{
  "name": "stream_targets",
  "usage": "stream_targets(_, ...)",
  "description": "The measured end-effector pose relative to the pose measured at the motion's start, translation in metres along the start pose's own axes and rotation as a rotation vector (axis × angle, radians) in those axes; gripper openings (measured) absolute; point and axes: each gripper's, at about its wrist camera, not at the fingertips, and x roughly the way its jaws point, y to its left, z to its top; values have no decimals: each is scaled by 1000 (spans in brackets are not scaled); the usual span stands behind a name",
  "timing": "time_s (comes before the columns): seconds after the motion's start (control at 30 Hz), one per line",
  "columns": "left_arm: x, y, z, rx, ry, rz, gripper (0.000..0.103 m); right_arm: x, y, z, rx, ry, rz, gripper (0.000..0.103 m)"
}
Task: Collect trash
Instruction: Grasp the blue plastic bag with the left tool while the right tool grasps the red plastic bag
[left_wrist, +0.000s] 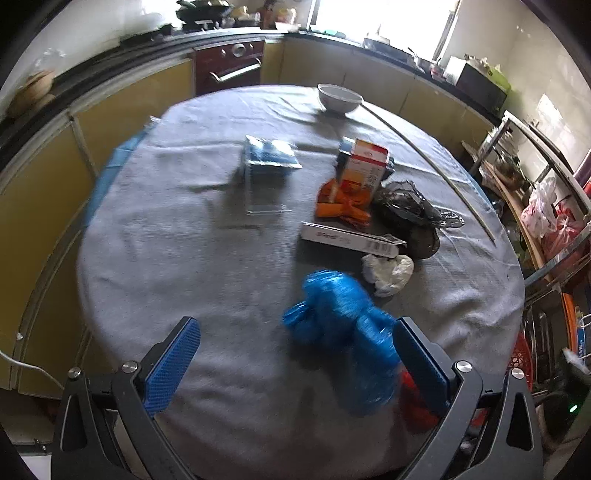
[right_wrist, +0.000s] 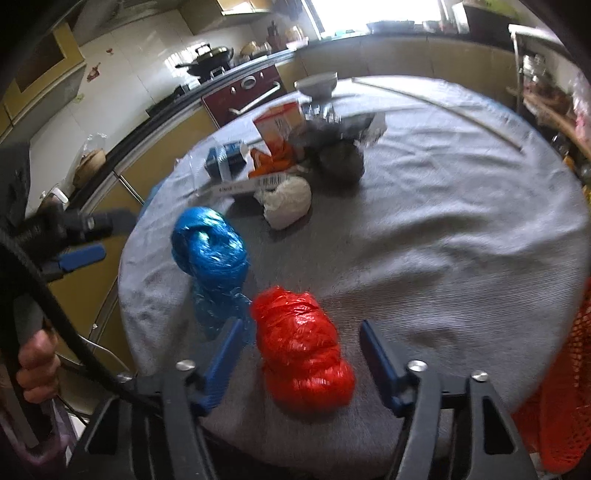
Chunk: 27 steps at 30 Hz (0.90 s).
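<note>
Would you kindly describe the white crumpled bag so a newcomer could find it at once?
On the round table with a grey cloth, find the trash cluster beside the long flat white box. The crumpled white plastic bag lies at its near end, the only white wad, between black and blue ones.

The long flat white cardboard box (left_wrist: 349, 239) on the grey cloth tabletop (left_wrist: 207, 266) has a black barcode at one end and some grey letters along its side, but the letters are too blurry to read. The orange and white carton (left_wrist: 364, 166) has print on it too, and it is also too blurry. No words can be read anywhere.
</note>
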Motion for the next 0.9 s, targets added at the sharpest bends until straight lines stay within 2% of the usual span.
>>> stream_targets(0.03, 5, -3, 2, -3, 16, -11, 103, 7, -1, 0, 5, 20, 10, 52)
stream_targets(0.13, 23, -15, 6, -1, 57, -26, 98, 13, -4, -4, -3, 30, 27, 48)
stream_targets(0.23, 42, -24, 7, -3, 104, -39, 80, 7, -10, -6, -3, 14, 25, 48)
stream_targets(0.3, 53, -27, 6, -14, 131, -39, 65, 0, -18, -7, 16, -1, 35, 48)
stream_targets(0.37, 58, -28, 4, -20, 134, -44, 63, -9, -28, -9, 40, -21, 36, 48)
stream_targets(0.43, 56, -29, 3, -23, 116, -55, 56, -19, -42, -9, 81, -44, 44, 48)
stream_targets(0.47, 55, -29, 3, -25, 111, -68, 48, -22, -47, -8, 94, -52, 42, 48)
stream_targets(0.7, 49, -32, 0, -9, 79, -81, 37, -55, -83, -10, 187, -168, 34, 48)
stream_targets(0.9, 42, -43, 2, 22, 48, -100, 36, -78, -114, -11, 262, -249, -22, 48)
